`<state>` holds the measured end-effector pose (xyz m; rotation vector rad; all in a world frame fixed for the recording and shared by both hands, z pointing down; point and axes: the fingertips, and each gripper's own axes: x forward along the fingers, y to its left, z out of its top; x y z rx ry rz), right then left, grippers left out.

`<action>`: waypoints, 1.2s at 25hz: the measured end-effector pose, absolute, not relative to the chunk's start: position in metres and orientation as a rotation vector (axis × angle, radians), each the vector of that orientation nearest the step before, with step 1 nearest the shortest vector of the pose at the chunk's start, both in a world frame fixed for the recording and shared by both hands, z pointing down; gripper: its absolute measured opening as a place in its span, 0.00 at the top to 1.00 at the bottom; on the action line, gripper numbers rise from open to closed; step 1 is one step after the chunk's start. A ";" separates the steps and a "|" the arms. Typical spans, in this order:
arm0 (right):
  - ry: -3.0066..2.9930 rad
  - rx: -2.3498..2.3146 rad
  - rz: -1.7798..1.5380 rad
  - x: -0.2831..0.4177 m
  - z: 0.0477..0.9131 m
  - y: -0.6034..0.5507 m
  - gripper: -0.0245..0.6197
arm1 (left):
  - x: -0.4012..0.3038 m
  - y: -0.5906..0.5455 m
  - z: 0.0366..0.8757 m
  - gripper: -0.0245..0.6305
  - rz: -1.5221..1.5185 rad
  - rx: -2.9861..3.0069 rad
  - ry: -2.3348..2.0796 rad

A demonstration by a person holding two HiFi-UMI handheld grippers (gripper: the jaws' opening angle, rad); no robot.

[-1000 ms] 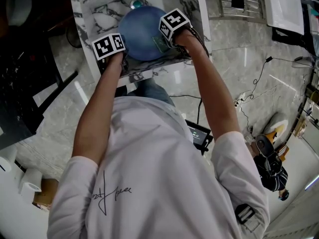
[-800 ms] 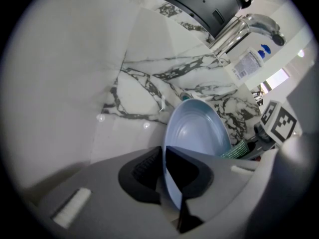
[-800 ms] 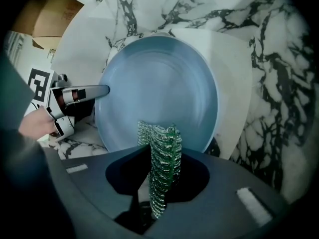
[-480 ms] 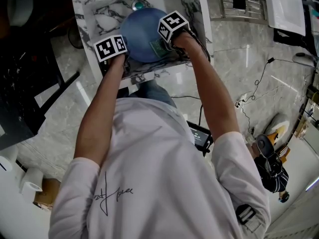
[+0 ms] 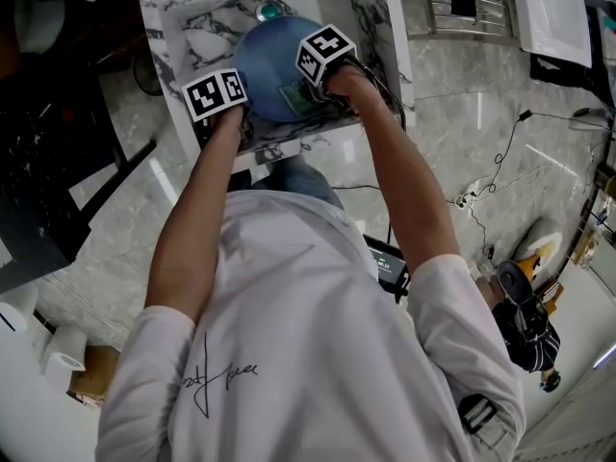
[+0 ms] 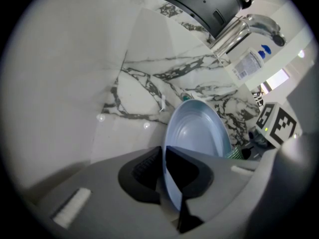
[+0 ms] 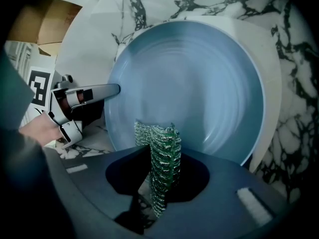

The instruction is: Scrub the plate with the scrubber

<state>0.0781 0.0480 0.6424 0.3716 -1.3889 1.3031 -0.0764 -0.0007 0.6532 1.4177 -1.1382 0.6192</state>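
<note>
One plate, one scrubber.

Plate, lower rim hidden between left jaws.

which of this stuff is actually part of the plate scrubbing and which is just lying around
In the job:
blue plate, clamped at its rim by the left gripper
green scrubber, held in the right gripper

Just lying about:
tap
soap bottle
paper rolls
floor cable
</note>
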 end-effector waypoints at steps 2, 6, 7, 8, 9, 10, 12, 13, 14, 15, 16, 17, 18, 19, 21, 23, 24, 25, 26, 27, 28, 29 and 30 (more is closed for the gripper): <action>-1.394 0.362 1.298 0.073 0.643 0.049 0.86 | -0.076 -0.001 0.653 0.84 0.619 1.416 -1.138; -1.403 0.346 1.285 0.064 0.643 0.049 0.86 | -0.076 -0.001 0.653 0.84 0.618 1.415 -1.139; -1.405 0.344 1.286 0.061 0.644 0.050 0.86 | -0.076 -0.001 0.653 0.84 0.618 1.415 -1.139; -1.408 0.343 1.290 0.059 0.644 0.050 0.86 | -0.076 -0.001 0.653 0.84 0.618 1.416 -1.139; -1.412 0.343 1.294 0.057 0.644 0.050 0.86 | -0.076 0.000 0.653 0.84 0.617 1.416 -1.139; -1.415 0.344 1.300 0.055 0.644 0.051 0.86 | -0.076 0.000 0.653 0.84 0.617 1.415 -1.138; -1.422 0.345 1.312 0.051 0.644 0.051 0.86 | -0.076 0.000 0.653 0.84 0.617 1.413 -1.137; -1.425 0.346 1.319 0.048 0.644 0.051 0.86 | -0.076 0.000 0.653 0.84 0.617 1.413 -1.137; -1.428 0.348 1.327 0.046 0.644 0.051 0.86 | -0.076 0.000 0.653 0.84 0.616 1.413 -1.137; -1.431 0.350 1.337 0.044 0.644 0.050 0.86 | -0.076 -0.001 0.653 0.84 0.616 1.413 -1.137; -1.433 0.353 1.347 0.041 0.644 0.050 0.86 | -0.076 0.000 0.652 0.84 0.616 1.414 -1.138; -1.433 0.355 1.357 0.039 0.644 0.051 0.86 | -0.076 0.000 0.652 0.84 0.616 1.414 -1.138; -1.431 0.356 1.365 0.038 0.645 0.051 0.86 | -0.076 0.000 0.652 0.84 0.615 1.413 -1.137; -1.427 0.356 1.368 0.037 0.645 0.051 0.86 | -0.076 0.000 0.652 0.84 0.614 1.413 -1.137; -1.422 0.353 1.365 0.036 0.645 0.051 0.86 | -0.076 0.000 0.653 0.84 0.613 1.412 -1.137; -1.417 0.352 1.366 0.036 0.646 0.051 0.86 | -0.076 0.000 0.653 0.84 0.611 1.411 -1.137; -1.416 0.352 1.373 0.035 0.645 0.051 0.86 | -0.076 0.000 0.653 0.84 0.610 1.411 -1.137; -1.417 0.353 1.387 0.034 0.645 0.050 0.86 | -0.076 0.000 0.653 0.84 0.609 1.411 -1.137; -1.421 0.356 1.408 0.031 0.645 0.050 0.86 | -0.076 -0.001 0.653 0.84 0.609 1.411 -1.137; -1.427 0.361 1.433 0.027 0.644 0.049 0.86 | -0.077 -0.001 0.653 0.84 0.609 1.410 -1.137; -1.432 0.367 1.455 0.023 0.644 0.048 0.86 | -0.076 0.000 0.653 0.84 0.609 1.410 -1.137; -1.435 0.373 1.469 0.021 0.644 0.048 0.86 | -0.076 0.000 0.653 0.84 0.609 1.410 -1.136; -1.437 0.376 1.475 0.019 0.644 0.047 0.86 | -0.076 0.000 0.653 0.84 0.609 1.409 -1.136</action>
